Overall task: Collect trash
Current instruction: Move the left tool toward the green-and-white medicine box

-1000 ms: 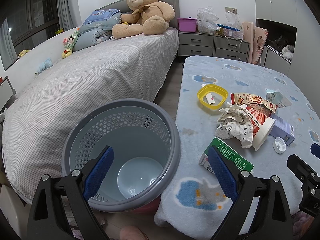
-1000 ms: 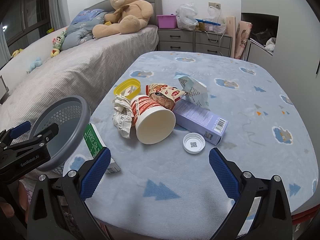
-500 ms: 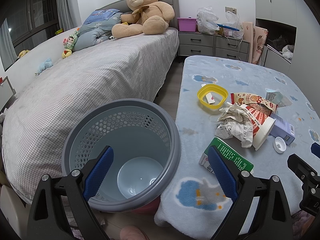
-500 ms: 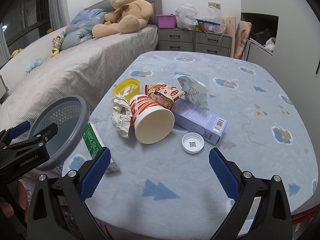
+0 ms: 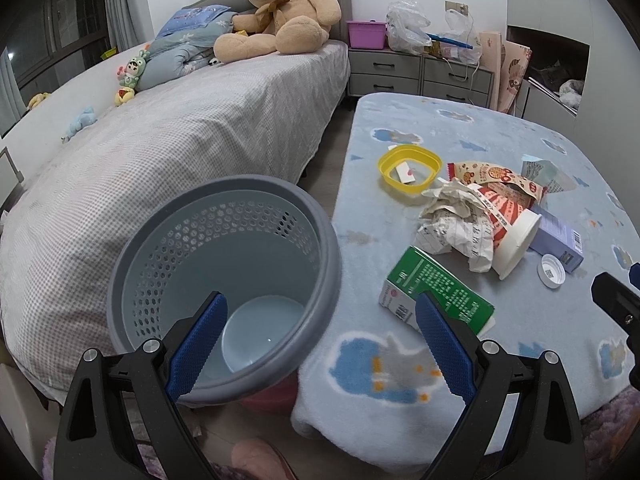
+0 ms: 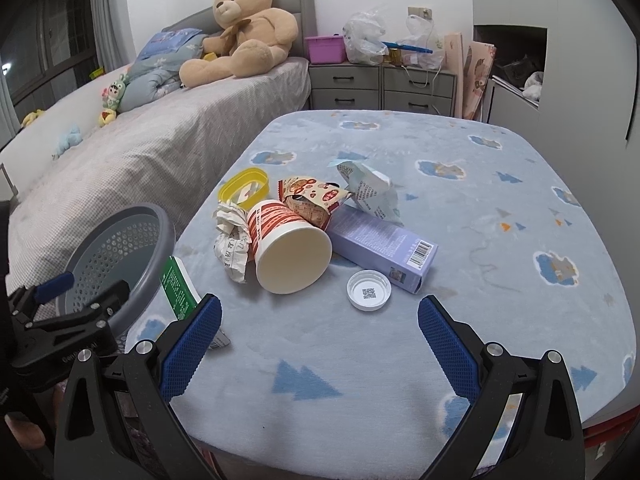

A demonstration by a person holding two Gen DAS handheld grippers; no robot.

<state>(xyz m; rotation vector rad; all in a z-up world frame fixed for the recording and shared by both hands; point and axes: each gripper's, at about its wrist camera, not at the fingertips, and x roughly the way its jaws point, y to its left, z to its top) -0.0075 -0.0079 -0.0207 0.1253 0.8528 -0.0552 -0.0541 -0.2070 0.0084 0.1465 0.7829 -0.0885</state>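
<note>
A grey perforated trash basket (image 5: 224,280) stands empty on the floor between the bed and the table; it also shows in the right wrist view (image 6: 120,248). Trash lies on the blue-blanketed table (image 6: 440,360): a green carton (image 5: 438,292), crumpled paper (image 5: 456,224), a red-striped paper cup (image 6: 288,252) on its side, a purple box (image 6: 380,248), a white cap (image 6: 368,290), a snack wrapper (image 6: 312,198), a yellow ring (image 5: 408,168). My left gripper (image 5: 318,344) is open and empty above the basket's near rim. My right gripper (image 6: 318,348) is open and empty, just short of the cup and cap.
A bed (image 5: 160,152) with a big teddy bear (image 5: 276,16) runs along the left. Grey drawers (image 5: 416,72) with bags stand at the back. A pale crumpled packet (image 6: 372,192) lies behind the purple box. The left gripper's body (image 6: 60,332) shows beside the basket.
My right gripper has edged slightly forward toward the cup and cap. The left gripper and the trash have not visibly moved.
</note>
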